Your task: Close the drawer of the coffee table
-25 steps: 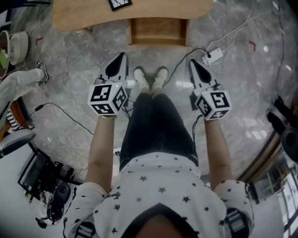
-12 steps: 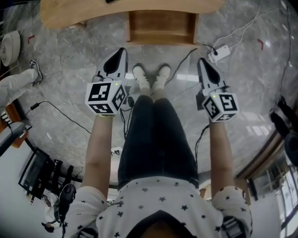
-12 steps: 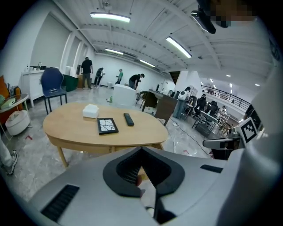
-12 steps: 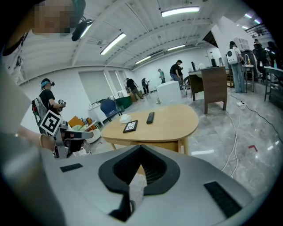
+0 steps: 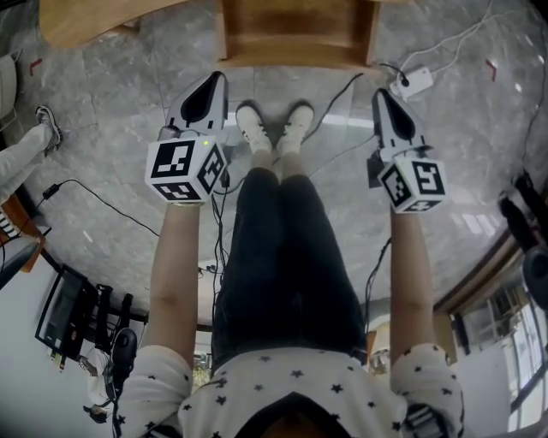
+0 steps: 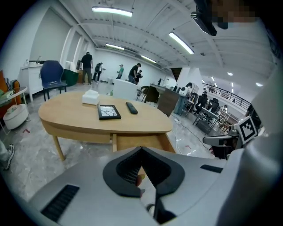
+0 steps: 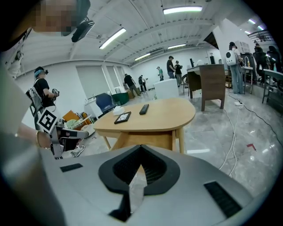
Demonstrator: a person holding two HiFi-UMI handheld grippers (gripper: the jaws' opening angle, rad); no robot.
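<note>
Drawer (image 5: 295, 56) stands pulled out of coffee table (image 5: 86, 21) at top centre of head view; left gripper (image 5: 212, 85) and right gripper (image 5: 383, 98), jaws pressed together on nothing, sit lower in frame, short of it; risk: a one-sided push from narrow tips skews and jams it

My head camera looks steeply down, coffee table (image 5: 103, 17) at twelve o'clock; both gripper views face it from nearby, sharing its top.

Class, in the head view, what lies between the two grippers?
The head view shows the person's legs and white shoes between the left gripper and right gripper, standing on grey floor.
</note>
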